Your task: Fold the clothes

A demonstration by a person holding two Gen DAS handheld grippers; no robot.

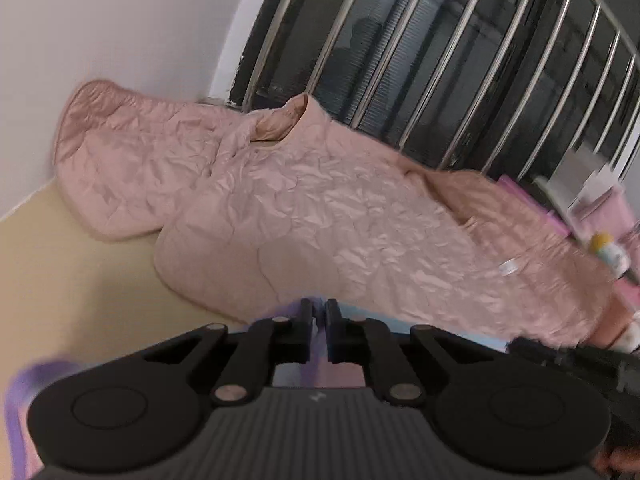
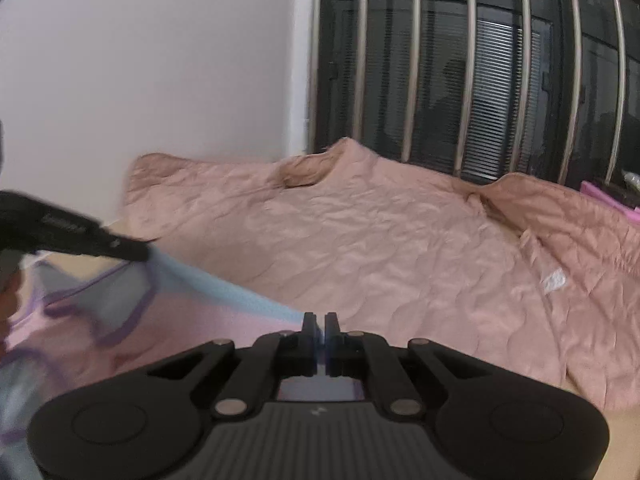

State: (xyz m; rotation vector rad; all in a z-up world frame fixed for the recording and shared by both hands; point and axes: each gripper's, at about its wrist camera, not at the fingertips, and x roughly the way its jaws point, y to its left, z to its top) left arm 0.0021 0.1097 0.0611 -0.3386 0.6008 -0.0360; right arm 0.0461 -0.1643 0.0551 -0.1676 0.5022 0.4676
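Pastel garment (pink and pale blue, with purple trim) hangs stretched between our two grippers above the cream surface. Our left gripper has its fingers pinched nearly together on the fabric's edge, and our right gripper is clamped the same way on a blue strip of it. From the right wrist view, that strip runs taut between the two grippers. Behind lies a quilted pink jacket, spread flat with its collar toward the barred window. Motion blurs the garment's lower part.
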